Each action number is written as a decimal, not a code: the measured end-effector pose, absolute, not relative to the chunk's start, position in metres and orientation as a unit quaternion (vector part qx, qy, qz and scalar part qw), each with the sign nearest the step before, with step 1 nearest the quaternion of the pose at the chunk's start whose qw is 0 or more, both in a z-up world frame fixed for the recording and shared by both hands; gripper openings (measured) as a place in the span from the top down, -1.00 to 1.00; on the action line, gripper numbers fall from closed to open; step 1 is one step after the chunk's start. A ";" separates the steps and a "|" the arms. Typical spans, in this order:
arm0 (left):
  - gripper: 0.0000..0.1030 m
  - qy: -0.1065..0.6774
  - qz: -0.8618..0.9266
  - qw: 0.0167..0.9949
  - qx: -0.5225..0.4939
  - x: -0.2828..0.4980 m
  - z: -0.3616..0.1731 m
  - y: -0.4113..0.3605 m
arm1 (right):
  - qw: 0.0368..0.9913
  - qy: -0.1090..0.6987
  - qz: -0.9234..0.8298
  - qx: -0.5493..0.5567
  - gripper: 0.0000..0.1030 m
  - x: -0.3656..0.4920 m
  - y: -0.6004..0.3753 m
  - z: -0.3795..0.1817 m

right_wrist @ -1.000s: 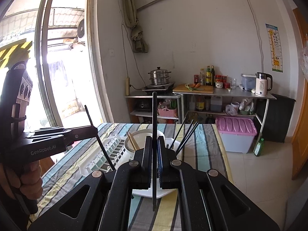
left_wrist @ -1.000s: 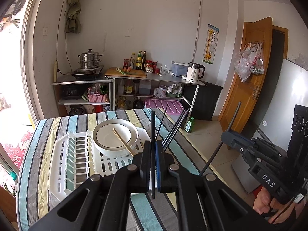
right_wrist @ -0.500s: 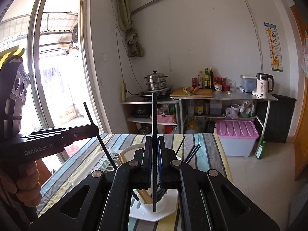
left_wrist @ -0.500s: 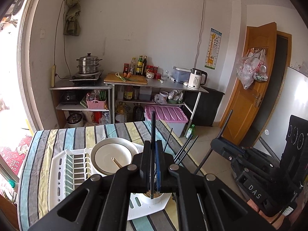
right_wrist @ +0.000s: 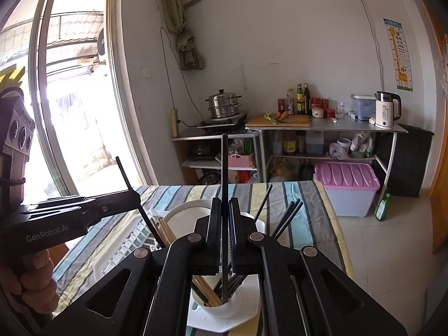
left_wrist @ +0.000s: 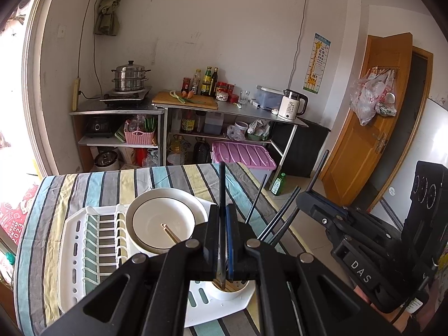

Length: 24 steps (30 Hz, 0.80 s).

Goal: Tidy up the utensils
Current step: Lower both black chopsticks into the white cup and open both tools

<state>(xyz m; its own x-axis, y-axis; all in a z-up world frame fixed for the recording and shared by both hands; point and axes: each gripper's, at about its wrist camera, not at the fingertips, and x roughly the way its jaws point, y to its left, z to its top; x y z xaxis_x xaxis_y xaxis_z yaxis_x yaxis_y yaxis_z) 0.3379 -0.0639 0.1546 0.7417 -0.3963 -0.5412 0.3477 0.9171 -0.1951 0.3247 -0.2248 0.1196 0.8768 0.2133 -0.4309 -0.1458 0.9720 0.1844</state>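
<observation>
1. Chopsticks came first: the left gripper (left_wrist: 222, 240) was clamped on a black chopstick (left_wrist: 222, 196), held upright with its lower tip in the white holder cup (left_wrist: 229, 291); the right gripper (right_wrist: 225, 235) was likewise closed on a second black chopstick (right_wrist: 224, 173), its tip down among the sticks in the same cup (right_wrist: 221, 308).
2. Only the right wrist view looked into the cup, showing wooden chopsticks (right_wrist: 207, 291) beside dark ones; the left wrist view showed only its rim.
3. Other black chopsticks (right_wrist: 288, 218) leaned out of the cup to the right.
4. The cup sat at the near end of a white drying rack (left_wrist: 84, 252) on a striped tablecloth (left_wrist: 112, 184).
5. The left view showed a white plate (left_wrist: 163, 221) in the rack and the right gripper's body lettered "DAS"; the right view showed the left gripper's body lettered "GenRobot.AI", with a hand (right_wrist: 36, 285) beneath.
6. Farthest off, a white kettle (left_wrist: 291, 107) on the counter read "55".
</observation>
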 end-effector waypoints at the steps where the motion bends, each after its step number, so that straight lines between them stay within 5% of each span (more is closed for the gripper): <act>1: 0.91 0.302 -0.198 0.931 -0.042 0.339 0.152 -0.063 | 0.965 0.234 0.092 0.073 0.91 0.326 -0.225 0.116; 24: 0.87 0.340 -0.162 0.924 -0.060 0.354 0.106 -0.042 | 0.956 0.270 0.087 0.082 0.90 0.336 -0.242 0.089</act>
